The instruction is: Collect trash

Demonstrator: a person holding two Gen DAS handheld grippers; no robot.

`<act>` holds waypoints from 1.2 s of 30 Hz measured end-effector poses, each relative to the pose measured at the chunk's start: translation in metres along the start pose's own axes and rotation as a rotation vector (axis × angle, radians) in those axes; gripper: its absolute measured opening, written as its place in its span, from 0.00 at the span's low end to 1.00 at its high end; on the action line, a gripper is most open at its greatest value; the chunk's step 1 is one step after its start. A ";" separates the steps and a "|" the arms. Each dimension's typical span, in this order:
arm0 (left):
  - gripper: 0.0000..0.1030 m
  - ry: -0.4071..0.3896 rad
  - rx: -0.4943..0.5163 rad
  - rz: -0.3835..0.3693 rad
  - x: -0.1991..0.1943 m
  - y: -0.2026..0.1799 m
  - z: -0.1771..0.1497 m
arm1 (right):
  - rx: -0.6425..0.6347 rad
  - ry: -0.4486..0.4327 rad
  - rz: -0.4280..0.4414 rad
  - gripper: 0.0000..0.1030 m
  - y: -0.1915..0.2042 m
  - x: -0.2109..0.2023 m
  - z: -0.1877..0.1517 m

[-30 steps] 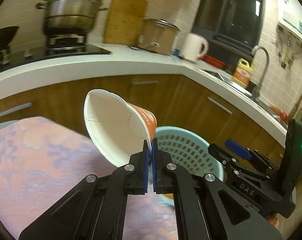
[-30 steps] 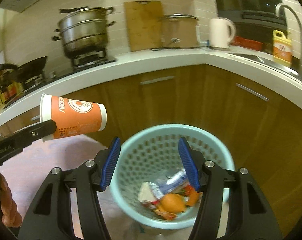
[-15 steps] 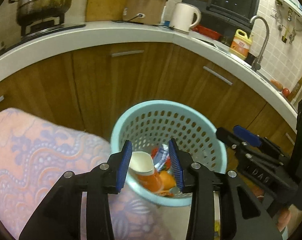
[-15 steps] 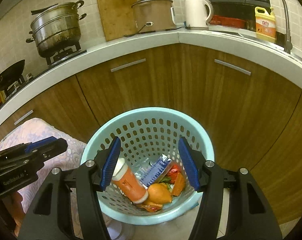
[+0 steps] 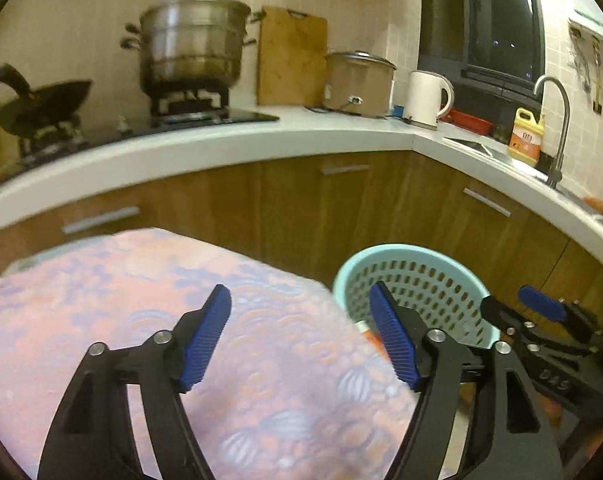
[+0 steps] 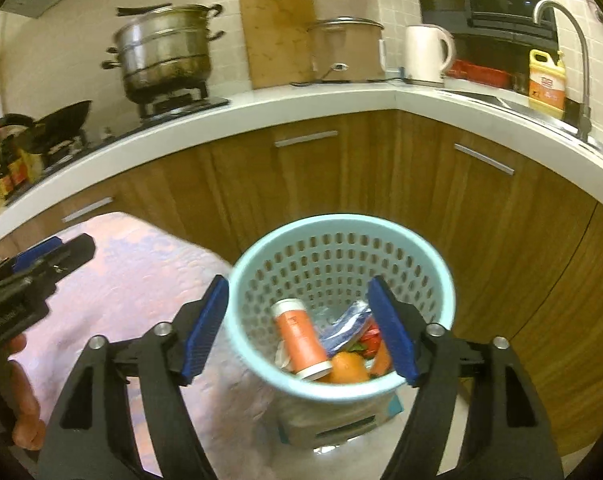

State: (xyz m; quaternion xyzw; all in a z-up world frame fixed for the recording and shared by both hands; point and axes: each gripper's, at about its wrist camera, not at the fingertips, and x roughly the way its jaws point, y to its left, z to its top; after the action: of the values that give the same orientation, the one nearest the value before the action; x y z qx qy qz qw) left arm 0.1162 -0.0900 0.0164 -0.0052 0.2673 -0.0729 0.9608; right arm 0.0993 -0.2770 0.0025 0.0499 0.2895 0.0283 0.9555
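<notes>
With the orange cup (image 6: 301, 338) lying in the blue basket (image 6: 341, 226) among other rubbish, both the left gripper (image 5: 299, 338) and right gripper (image 6: 299, 330) have empty, widening jaws, so best pull clear of the rim before seeking more trash.

Warm, dim indoor light tints both views yellow-orange. Fisheye bending curves the counter edge (image 5: 261, 140), with black vignette corners. Motion blur smears the steamer pot (image 5: 193, 48) at 11 o'clock and the patterned cloth (image 5: 101, 300).

At your six o'clock lies a pink cloth (image 5: 141, 320) patterned with lavender swirls. At four o'clock stands a pale turquoise basket (image 6: 441, 280) pierced with holes, an orange-and-white cup (image 6: 299, 334) inside. Your pads (image 5: 205, 344) are blue and ribbed.
</notes>
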 end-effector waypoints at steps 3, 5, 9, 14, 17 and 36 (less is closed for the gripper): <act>0.74 -0.014 0.060 0.057 -0.014 0.003 -0.009 | -0.032 -0.021 -0.009 0.71 0.015 -0.014 -0.004; 0.75 -0.018 0.099 0.067 -0.020 0.006 -0.019 | -0.044 -0.046 -0.015 0.73 0.025 -0.024 -0.006; 0.76 -0.030 0.085 0.045 -0.024 0.014 -0.035 | -0.063 -0.084 -0.040 0.74 0.043 -0.038 -0.007; 0.81 -0.045 0.045 0.001 -0.026 0.023 -0.037 | -0.051 -0.099 -0.065 0.78 0.048 -0.046 -0.010; 0.81 -0.057 0.039 -0.004 -0.029 0.025 -0.039 | -0.036 -0.093 -0.074 0.78 0.048 -0.048 -0.013; 0.85 -0.082 0.036 -0.001 -0.037 0.023 -0.042 | -0.004 -0.068 -0.127 0.78 0.047 -0.043 -0.028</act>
State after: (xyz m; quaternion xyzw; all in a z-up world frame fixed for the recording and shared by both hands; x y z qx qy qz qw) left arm 0.0669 -0.0609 -0.0014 0.0091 0.2262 -0.0778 0.9709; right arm 0.0469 -0.2312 0.0081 0.0303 0.2592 -0.0334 0.9648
